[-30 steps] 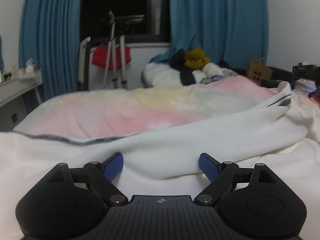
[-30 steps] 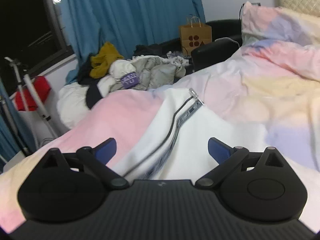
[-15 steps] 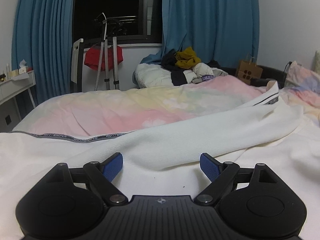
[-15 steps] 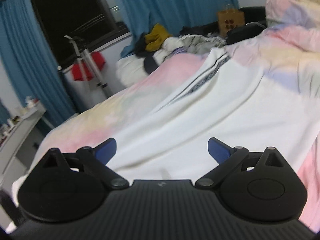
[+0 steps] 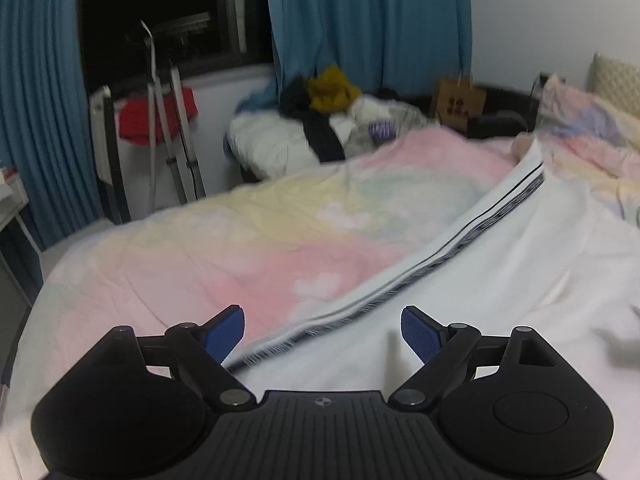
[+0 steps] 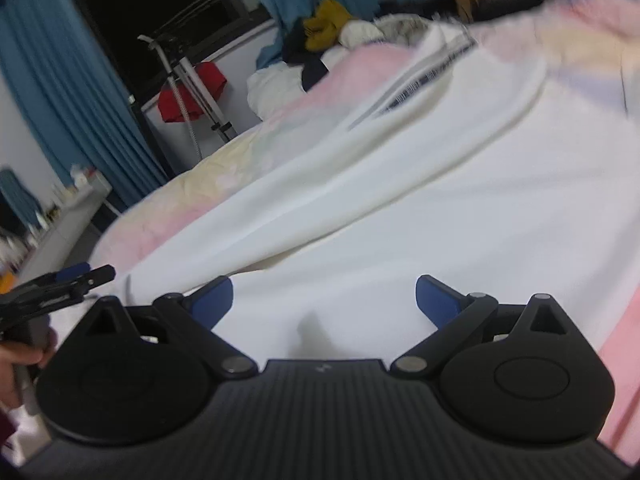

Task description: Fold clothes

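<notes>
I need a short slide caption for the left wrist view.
Open left gripper above a white garment with striped trim, spread on a pastel bedspread.

A white garment (image 5: 500, 280) with a black-and-white striped trim band (image 5: 472, 236) lies on a bedspread (image 5: 248, 240) of soft pink, pale yellow and faint green blotches. Beyond the bedspread, teal blue curtains (image 5: 372, 20) frame a black window (image 5: 152, 4). Below the window, a red cloth (image 5: 136, 120) hangs on a white rack. Beside the bedspread, a clothes pile shows mustard yellow (image 5: 334, 88), black and white. Both grippers are black with blue fingertip pads (image 5: 224, 332).
</notes>
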